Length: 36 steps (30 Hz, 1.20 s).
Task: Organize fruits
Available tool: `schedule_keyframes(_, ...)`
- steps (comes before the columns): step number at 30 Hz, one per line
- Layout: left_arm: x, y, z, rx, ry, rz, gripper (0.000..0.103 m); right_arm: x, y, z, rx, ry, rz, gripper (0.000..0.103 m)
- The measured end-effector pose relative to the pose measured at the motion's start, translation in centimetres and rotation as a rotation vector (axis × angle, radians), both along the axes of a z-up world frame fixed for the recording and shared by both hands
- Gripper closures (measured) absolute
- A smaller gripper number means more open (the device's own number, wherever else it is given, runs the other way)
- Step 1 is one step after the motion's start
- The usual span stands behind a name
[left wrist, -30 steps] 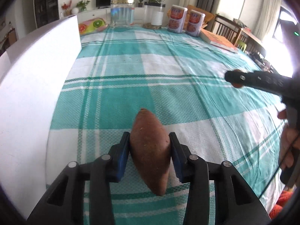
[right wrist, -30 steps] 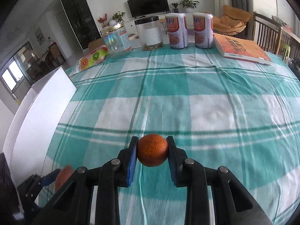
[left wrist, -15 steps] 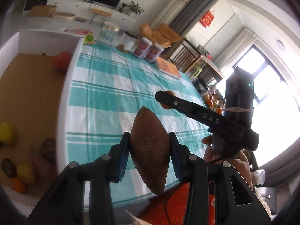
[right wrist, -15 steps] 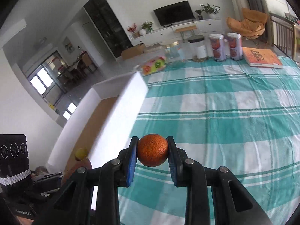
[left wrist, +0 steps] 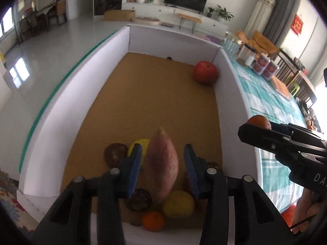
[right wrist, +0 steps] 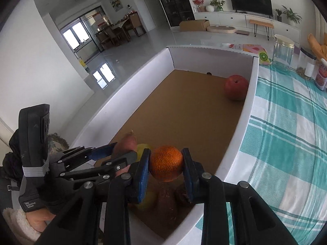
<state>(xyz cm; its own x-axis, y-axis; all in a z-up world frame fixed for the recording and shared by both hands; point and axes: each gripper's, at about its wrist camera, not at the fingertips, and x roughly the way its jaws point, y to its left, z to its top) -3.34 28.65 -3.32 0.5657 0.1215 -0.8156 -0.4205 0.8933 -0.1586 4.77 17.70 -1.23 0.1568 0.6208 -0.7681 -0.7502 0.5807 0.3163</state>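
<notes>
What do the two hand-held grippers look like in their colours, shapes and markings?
Both are black plastic frames with silver rivets and flat blue pads on the two fingers. The left gripper shows, in the right wrist view, a tall black handle with a grey band and a small white label. The right gripper carries white letters "DA" on its side, and a thin black cable runs by the bare hand.

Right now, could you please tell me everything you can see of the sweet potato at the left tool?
The sweet potato is spindle-shaped, with dull reddish-brown, slightly rough skin, tapering to a pointed tip that faces away from the camera. It sits between the blue pads of the left tool, which have parted and show gaps on both sides. It is inside the white box, over the pile of fruit at the near end; whether it rests on them is unclear.
</notes>
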Motion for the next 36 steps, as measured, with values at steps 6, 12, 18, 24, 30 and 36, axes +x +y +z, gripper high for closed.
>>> schedule_keyframes(6, -0.8, -0.4, 2.1, 0.171, -0.054, 0.046, 0.01, 1.4, -1.0, 0.6, 0.022, 0.015, -0.041, 0.034)
schedule_keyframes(12, -2.6, -1.3, 5.2, 0.38, -0.137, 0.162, 0.006, 1.5, -3.7, 4.8, 0.045, -0.054, -0.093, 0.016)
schedule_keyframes(18, -2.5, -1.8, 5.3, 0.434, -0.031, 0.193, 0.003, -0.5, -4.7, 5.6, -0.046, -0.106, -0.143, 0.01)
schedule_keyframes(24, -3.3, -1.6, 4.8, 0.34, -0.003, 0.169, 0.003, -4.2, -3.9, 4.0, -0.206, -0.136, -0.122, 0.01)
schedule_keyframes(30, -4.2, -1.6, 5.0, 0.297, 0.014, 0.174, 0.003, -6.0, -2.9, 3.5, -0.271, -0.122, -0.108, 0.01)
schedule_keyframes(36, -4.6, -1.4, 4.8, 0.299, 0.022, 0.181, 0.003, -6.9, -2.2, 3.5, -0.297, -0.122, -0.098, 0.01)
